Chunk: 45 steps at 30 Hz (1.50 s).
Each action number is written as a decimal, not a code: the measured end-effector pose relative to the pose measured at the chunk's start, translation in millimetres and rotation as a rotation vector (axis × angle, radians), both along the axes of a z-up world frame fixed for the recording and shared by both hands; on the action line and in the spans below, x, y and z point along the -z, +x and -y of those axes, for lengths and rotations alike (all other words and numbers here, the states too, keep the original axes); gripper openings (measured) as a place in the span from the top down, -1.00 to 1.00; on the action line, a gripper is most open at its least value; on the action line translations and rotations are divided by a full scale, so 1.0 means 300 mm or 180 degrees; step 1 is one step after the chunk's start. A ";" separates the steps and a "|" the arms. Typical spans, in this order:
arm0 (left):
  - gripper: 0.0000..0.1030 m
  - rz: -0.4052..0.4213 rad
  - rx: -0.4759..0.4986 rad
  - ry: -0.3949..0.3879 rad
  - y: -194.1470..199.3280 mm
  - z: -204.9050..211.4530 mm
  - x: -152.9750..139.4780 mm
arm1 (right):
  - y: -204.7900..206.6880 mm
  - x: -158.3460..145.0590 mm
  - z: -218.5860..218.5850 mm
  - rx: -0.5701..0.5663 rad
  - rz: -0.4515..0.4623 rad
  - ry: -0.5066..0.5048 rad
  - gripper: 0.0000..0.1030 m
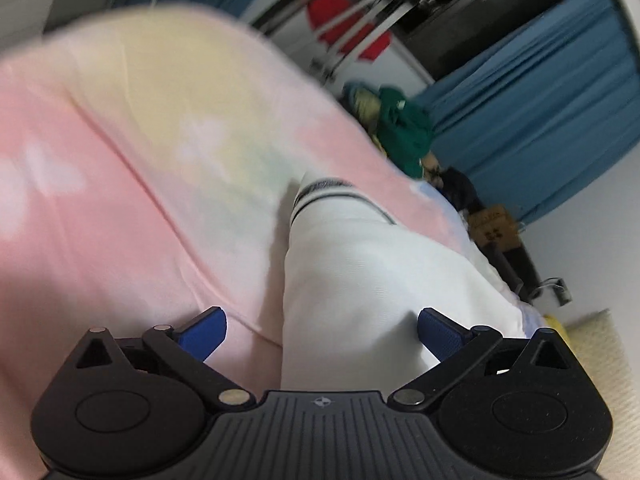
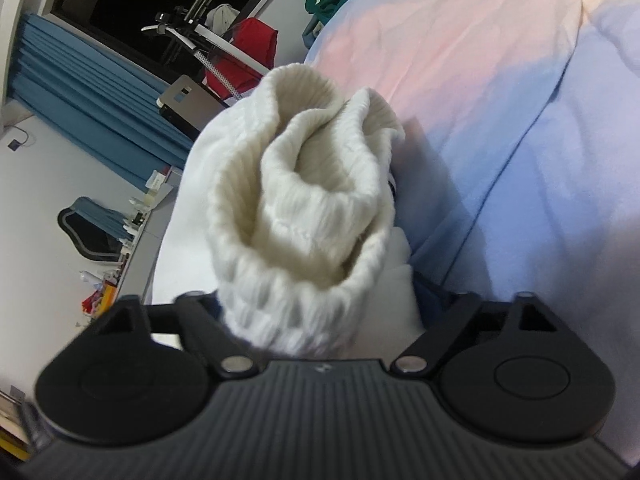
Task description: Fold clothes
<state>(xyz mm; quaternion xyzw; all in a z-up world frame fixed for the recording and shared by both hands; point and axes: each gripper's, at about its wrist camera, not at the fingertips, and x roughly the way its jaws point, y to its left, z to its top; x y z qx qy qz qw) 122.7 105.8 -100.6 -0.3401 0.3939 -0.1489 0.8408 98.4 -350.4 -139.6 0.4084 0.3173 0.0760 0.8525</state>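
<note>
We're on a bed here, a pastel bedspread point(image 1: 120, 208) running pink to yellow to blue under everything, soft and rumpled, so no firm backing for a crease.

Closest in, the left gripper point(image 1: 322, 332): blue pads spread wide, jaws plainly open, nothing pinched. A white garment point(image 1: 360, 272) runs right up between them and away from the camera, ending in a ribbed cuff with dark stripes point(image 1: 320, 190) lying on the bedspread. The view is smeared, so finer detail is lost.

Over to the right gripper point(image 2: 320, 320): a white ribbed knit cuff point(image 2: 304, 200), bunched into a tube, rises right out of its mouth and fills the view. The fingertips are buried under the fabric, so whether they are clamped on it I cannot tell. Whether this is the same garment as on the left isn't clear either.

Handling call: this is light, floppy cloth that will sag and stretch the moment it's lifted. The knit rib is thick and grippy, a good place to pinch; the smooth white body looks slicker and likelier to slide out. Best bet is a bite at the cuff or a seam edge, pulling flat across the bed.

Farther back, a heap of green clothing point(image 1: 404, 132) near the bed's far edge, blue curtains point(image 1: 540, 120) beyond, and a red item point(image 2: 248, 56) on a rack against a dark window.
</note>
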 end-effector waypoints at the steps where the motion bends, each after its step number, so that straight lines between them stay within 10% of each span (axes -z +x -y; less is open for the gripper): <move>1: -0.99 -0.0064 0.0005 -0.0175 0.015 -0.014 0.021 | -0.003 -0.006 -0.004 0.0004 0.0004 -0.0022 -0.43; 10: -0.93 -0.0090 0.0330 -0.0131 0.048 0.066 0.061 | -0.013 -0.005 -0.016 0.0096 0.0079 -0.0023 -0.19; 18: -0.14 0.0009 0.0410 0.0165 0.036 0.122 0.022 | -0.022 -0.057 -0.039 0.0113 0.0141 -0.0164 0.00; 27: 0.07 0.0197 0.0486 0.0286 -0.068 0.228 -0.184 | -0.106 -0.241 0.016 0.0119 0.0331 -0.0250 0.12; 38: 0.05 0.0607 0.0936 0.0096 0.037 0.796 -0.431 | -0.286 -0.499 0.461 0.0808 0.0759 -0.0210 0.12; 45: 0.05 0.0543 0.1290 -0.0083 0.231 1.234 -0.356 | -0.348 -0.442 0.804 0.1430 0.0871 -0.0033 0.12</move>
